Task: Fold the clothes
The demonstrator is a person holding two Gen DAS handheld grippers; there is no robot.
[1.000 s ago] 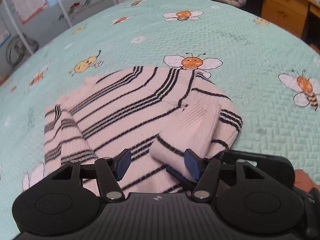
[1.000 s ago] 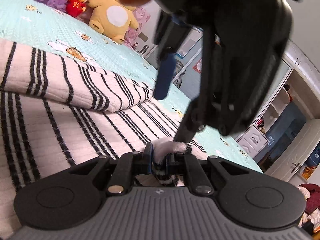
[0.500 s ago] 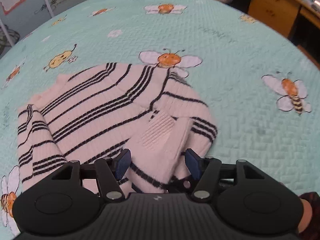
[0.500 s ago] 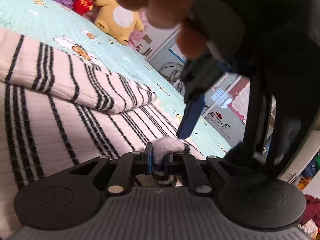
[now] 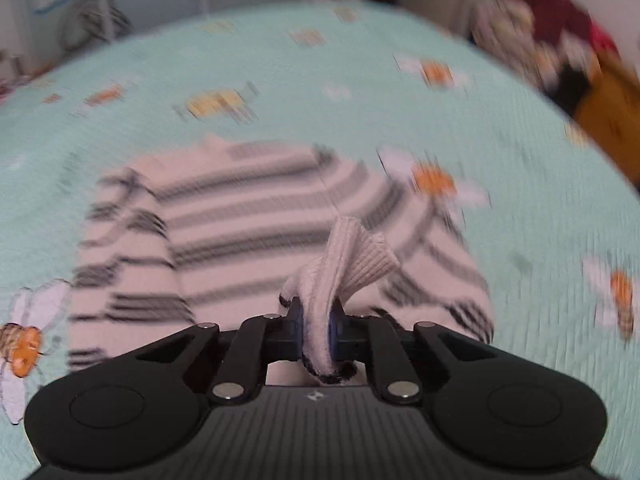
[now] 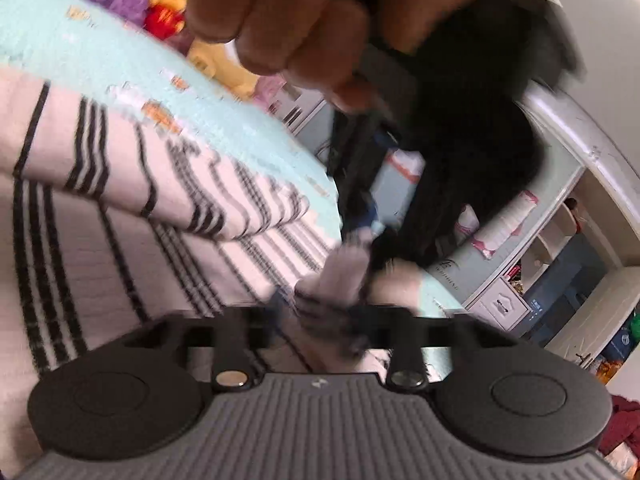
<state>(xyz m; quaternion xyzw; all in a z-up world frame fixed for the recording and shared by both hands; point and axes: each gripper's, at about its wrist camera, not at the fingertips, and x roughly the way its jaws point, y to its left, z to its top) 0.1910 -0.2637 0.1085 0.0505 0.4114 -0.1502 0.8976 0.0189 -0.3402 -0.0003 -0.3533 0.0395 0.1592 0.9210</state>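
Note:
A white sweater with black stripes (image 5: 240, 220) lies half folded on the mint bee-print bedspread (image 5: 520, 200). My left gripper (image 5: 316, 324) is closing and its blue pads pinch the ribbed sleeve cuff (image 5: 348, 256), which bunches up above them. In the right wrist view the sweater (image 6: 100, 248) fills the left side. My right gripper (image 6: 316, 308) is blurred, its jaws opening; the cuff (image 6: 340, 272) still stands between the fingers but the pads are off it. A hand (image 6: 280, 12) holds the left gripper's black body (image 6: 460, 140) just above.
Plush toys (image 6: 168, 20) sit at the far end of the bed. A wooden dresser (image 5: 612, 128) and a pile of clothes (image 5: 540, 40) stand beyond the bed's right edge. White cabinets (image 6: 500, 304) line the wall on the other side.
The left gripper came down over the sleeve cuff, shut on it and rolled. The right gripper, shut on that cuff before, has spread its jaws. Both views are now motion-blurred.

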